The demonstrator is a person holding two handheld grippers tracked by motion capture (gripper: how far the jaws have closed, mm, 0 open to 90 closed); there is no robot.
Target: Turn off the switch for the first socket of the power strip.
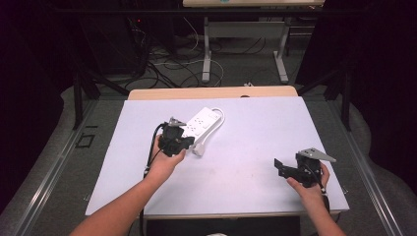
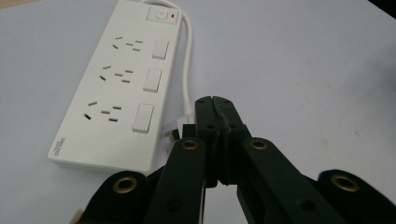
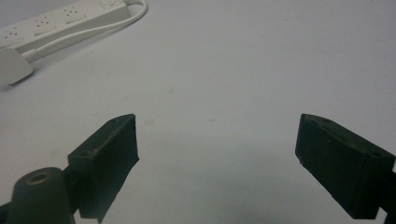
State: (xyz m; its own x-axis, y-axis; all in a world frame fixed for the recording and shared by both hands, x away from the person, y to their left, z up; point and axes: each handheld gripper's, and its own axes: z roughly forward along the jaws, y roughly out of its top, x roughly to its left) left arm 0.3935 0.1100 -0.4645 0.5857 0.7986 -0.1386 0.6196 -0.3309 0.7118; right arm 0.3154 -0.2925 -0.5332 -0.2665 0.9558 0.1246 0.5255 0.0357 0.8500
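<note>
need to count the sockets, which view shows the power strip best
The left gripper view: the power strip lies close and nearly whole, with three socket groups, rocker switches and the red-lit main switch. The high view shows it small, partly behind the left hand-held gripper. The right gripper view catches it cropped at the top-left corner.

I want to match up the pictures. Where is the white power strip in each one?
High view: the power strip lies mid-table, just beyond the left gripper.
Left gripper view: it fills the upper left, sockets and switches facing up.
Right gripper view: it sits in the top left corner, far beyond the open jaws.
Shared landmark: its white cord, looping from one end and back along one side.
</note>
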